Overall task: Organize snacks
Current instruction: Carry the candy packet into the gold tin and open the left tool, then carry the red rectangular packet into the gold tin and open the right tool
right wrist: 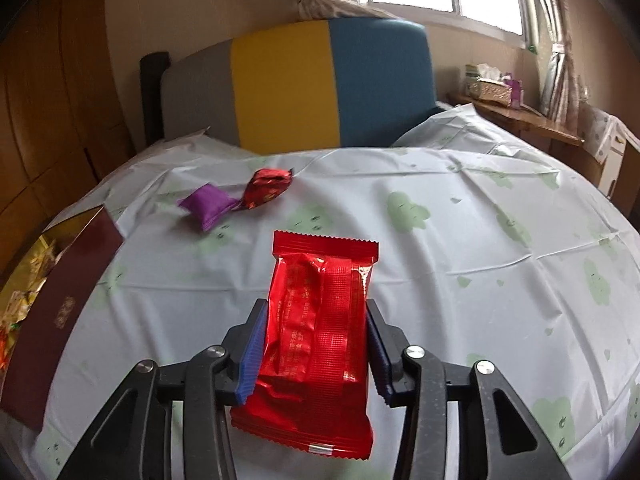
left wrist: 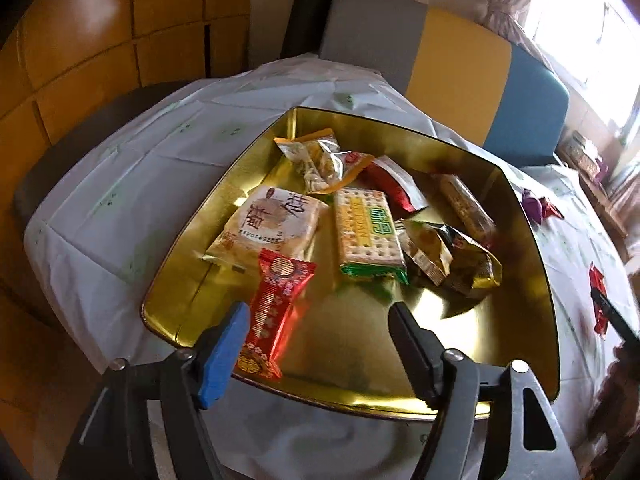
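A gold tin lies open on the white cloth and holds several snack packs. My left gripper is open over the tin's near edge. A red patterned pack lies in the tin beside its left finger, not gripped. My right gripper is shut on a red foil snack pack, over the cloth. A purple candy and a red foil candy lie on the cloth beyond it. The tin's maroon outer wall shows at the left.
In the tin lie a white cake pack, a green cracker pack, a gold pack and others. A grey, yellow and blue headboard stands behind. A wooden side table with a tissue box is at the right.
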The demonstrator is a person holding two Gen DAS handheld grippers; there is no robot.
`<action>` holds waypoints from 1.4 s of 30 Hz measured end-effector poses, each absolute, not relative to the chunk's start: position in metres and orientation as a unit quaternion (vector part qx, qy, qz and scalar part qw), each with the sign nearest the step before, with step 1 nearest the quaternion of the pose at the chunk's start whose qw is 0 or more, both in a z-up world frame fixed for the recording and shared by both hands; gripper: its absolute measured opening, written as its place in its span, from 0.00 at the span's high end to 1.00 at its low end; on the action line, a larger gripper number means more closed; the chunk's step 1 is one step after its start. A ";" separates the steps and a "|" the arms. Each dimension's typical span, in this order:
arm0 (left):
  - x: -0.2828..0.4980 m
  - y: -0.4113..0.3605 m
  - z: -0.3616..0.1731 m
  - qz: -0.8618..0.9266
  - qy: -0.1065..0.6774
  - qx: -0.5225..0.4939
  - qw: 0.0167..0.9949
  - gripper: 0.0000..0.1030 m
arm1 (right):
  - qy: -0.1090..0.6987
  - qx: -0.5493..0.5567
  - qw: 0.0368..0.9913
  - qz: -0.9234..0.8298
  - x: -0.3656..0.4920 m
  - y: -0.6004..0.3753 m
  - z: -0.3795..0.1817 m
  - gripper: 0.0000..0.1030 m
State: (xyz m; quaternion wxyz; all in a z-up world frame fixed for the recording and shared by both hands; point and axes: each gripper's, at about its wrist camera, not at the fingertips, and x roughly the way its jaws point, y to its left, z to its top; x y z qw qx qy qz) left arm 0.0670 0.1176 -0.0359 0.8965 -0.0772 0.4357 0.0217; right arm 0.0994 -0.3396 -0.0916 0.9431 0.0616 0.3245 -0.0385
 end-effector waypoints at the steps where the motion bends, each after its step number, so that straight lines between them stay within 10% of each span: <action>1: 0.067 0.115 -0.035 0.020 0.436 -0.073 0.897 0.26 | 0.330 0.061 0.941 -0.038 0.100 -0.337 -0.091 0.55; 42: 0.044 0.183 -0.013 0.104 0.407 -0.150 0.895 0.16 | 0.473 -0.122 0.795 0.361 0.117 -0.006 -0.073 0.55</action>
